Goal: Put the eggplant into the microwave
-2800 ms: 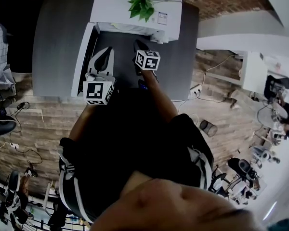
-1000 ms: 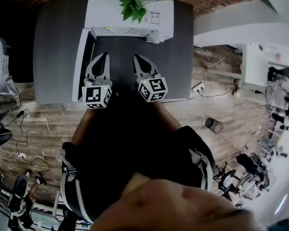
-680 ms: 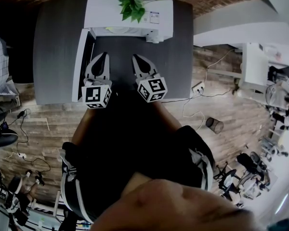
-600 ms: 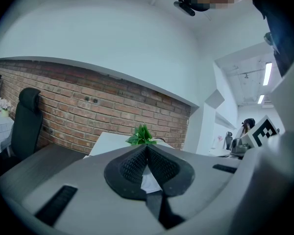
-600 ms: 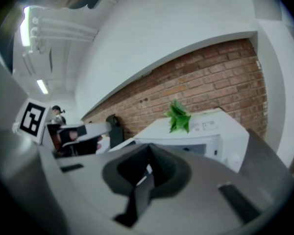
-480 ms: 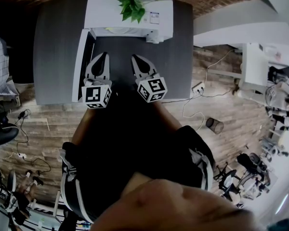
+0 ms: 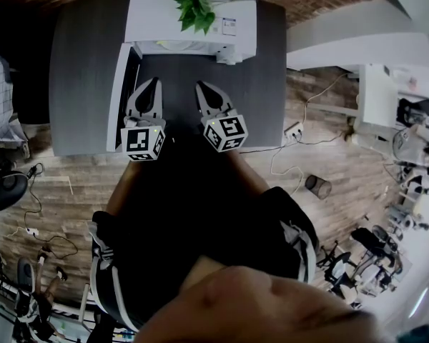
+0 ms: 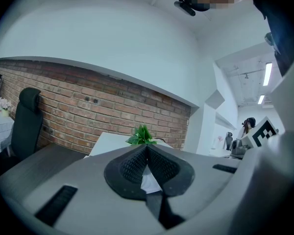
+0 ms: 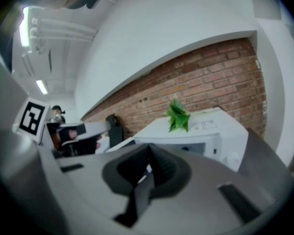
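The right gripper is sitting drawn back from the microwave at the desk's far edge, jaws pressed together and empty, like the left gripper. The eggplant is showing in no view, so it is probably lying inside, with the door hanging open.

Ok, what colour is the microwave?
White; the microwave shows best in the right gripper view.
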`<move>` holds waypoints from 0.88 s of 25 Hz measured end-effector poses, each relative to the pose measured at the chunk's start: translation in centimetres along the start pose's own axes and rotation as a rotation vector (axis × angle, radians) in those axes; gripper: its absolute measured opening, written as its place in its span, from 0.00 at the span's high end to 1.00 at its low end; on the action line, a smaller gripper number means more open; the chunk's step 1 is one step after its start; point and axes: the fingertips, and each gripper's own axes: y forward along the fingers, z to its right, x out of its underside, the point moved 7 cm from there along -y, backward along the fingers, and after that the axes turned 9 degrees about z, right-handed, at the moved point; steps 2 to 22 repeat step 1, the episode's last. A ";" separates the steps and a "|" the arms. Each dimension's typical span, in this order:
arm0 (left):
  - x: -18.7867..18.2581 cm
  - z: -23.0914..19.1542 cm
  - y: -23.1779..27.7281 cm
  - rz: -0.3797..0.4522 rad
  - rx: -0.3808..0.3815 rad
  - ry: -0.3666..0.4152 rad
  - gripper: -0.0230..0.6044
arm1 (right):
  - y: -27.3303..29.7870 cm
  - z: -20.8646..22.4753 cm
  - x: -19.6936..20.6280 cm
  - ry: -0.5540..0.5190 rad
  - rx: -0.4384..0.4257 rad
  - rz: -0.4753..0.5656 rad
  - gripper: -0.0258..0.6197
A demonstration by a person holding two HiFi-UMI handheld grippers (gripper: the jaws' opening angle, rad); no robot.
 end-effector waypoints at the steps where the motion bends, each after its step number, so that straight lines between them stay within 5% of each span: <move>1: 0.0 0.0 0.0 0.001 0.001 0.000 0.91 | 0.0 0.0 0.0 0.000 0.000 0.000 0.91; 22: 0.0 0.0 0.0 0.001 0.001 0.000 0.91 | 0.0 0.0 0.0 0.000 0.000 0.000 0.91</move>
